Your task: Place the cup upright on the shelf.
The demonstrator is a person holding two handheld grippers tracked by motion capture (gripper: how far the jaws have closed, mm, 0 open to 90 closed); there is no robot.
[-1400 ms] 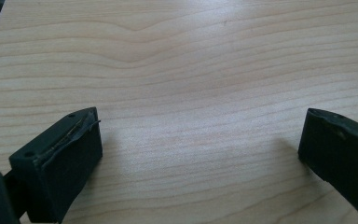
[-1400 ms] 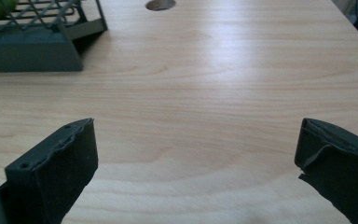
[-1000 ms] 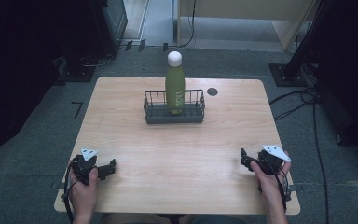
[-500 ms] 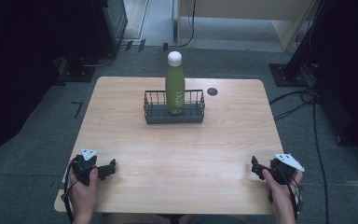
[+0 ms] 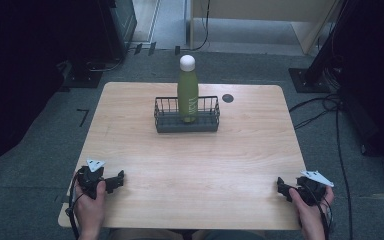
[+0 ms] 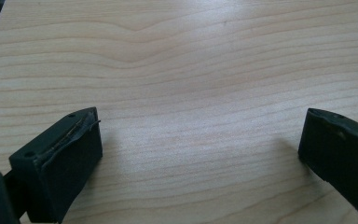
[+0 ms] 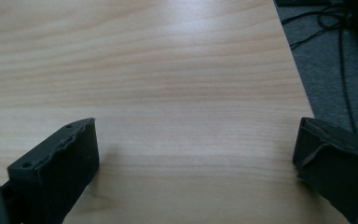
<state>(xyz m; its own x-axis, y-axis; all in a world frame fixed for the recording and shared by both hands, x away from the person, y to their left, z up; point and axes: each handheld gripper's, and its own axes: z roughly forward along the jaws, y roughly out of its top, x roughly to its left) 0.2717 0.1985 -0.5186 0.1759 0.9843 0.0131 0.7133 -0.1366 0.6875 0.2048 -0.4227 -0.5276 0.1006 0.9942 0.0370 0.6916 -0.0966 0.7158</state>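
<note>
The left tool rests low over the bare wooden tabletop, its black jaws spread wide at 8 and 4 o'clock.

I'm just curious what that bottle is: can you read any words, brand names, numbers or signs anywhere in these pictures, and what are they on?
No text can be read.
green bottle in the wire basket: pale markings low on its side, too small and blurred to read.
left gripper, right gripper and wooden table: no lettering on them.
</note>
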